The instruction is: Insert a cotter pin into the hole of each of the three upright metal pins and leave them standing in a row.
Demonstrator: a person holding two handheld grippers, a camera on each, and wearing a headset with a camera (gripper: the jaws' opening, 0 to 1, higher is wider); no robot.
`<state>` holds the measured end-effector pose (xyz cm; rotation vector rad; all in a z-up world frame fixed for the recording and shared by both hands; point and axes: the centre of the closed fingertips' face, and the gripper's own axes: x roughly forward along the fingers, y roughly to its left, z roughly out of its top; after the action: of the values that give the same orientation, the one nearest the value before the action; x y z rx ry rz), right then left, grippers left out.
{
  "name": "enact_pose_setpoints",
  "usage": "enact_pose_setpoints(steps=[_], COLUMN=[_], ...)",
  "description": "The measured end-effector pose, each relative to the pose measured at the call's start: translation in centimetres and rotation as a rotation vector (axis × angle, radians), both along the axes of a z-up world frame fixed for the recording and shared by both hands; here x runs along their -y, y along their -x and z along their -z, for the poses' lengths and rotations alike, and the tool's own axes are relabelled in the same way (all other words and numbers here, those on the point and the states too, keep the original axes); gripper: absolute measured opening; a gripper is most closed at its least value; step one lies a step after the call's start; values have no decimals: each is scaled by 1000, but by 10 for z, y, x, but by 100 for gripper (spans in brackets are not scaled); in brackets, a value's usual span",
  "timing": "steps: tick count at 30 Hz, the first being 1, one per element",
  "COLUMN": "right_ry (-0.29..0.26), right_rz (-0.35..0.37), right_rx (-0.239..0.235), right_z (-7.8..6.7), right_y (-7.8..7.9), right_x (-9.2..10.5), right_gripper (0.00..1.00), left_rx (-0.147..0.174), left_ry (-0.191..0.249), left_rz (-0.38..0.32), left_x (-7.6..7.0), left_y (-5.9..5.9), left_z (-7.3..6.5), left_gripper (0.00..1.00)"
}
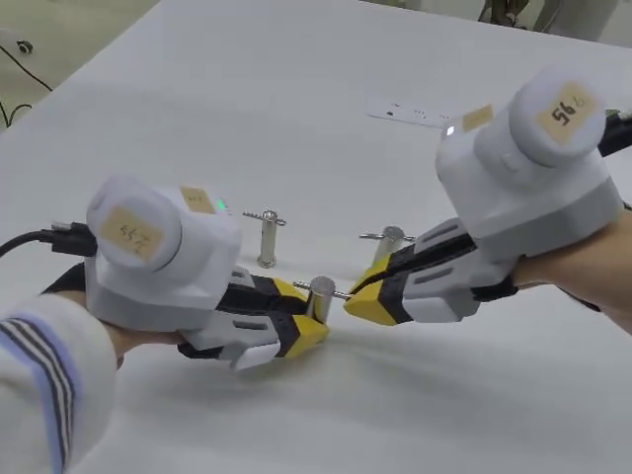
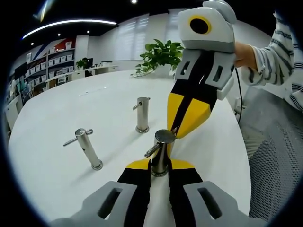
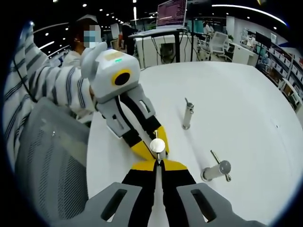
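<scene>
Three upright metal pins stand on the white table. My left gripper is shut on the base of the nearest metal pin. My right gripper is shut on a thin cotter pin, which runs through this pin's head, and its end pokes out on the far side. In the left gripper view the right gripper's yellow fingertips touch the pin's top. The two other metal pins each carry a cotter pin through the head.
A white label strip lies farther back on the table. A black cable trails off the left gripper. A grey mesh chair stands beside the table, and a potted plant stands beyond its far edge.
</scene>
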<state>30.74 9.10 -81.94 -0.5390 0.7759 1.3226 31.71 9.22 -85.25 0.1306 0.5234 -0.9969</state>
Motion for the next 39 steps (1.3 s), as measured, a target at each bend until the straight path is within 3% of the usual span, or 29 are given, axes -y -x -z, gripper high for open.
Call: enact_pose_setpoints(steps=[13, 17, 22, 26, 27, 29, 36, 39], right_ry=[18, 22, 20, 19, 16, 8, -6, -10], right_rz=[-14, -19, -26, -21, -23, -22, -30, -31], right_rx=[2, 12, 16, 26, 26, 27, 26, 25], right_z=[1, 2, 2, 2, 2, 2, 3, 5], right_y=[1, 1, 2, 1, 2, 2, 3, 3], right_x=[-3, -3, -3, -4, -5, -6, -13, -16], right_gripper=[6, 14, 15, 18, 18, 18, 19, 19], left_rx=[-8, -7, -16, -6, 17, 7, 53, 71], left_ry=[27, 39, 50, 23, 21, 20, 25, 64], left_rz=[-23, -38, -55, -50, -47, -39, -40, -43], left_x=[0, 0, 0, -1, -1, -1, -7, -8], left_y=[1, 2, 2, 3, 2, 6, 9, 11], left_z=[1, 1, 2, 6, 5, 6, 1, -7], left_gripper=[12, 12, 13, 12, 13, 16, 41, 51])
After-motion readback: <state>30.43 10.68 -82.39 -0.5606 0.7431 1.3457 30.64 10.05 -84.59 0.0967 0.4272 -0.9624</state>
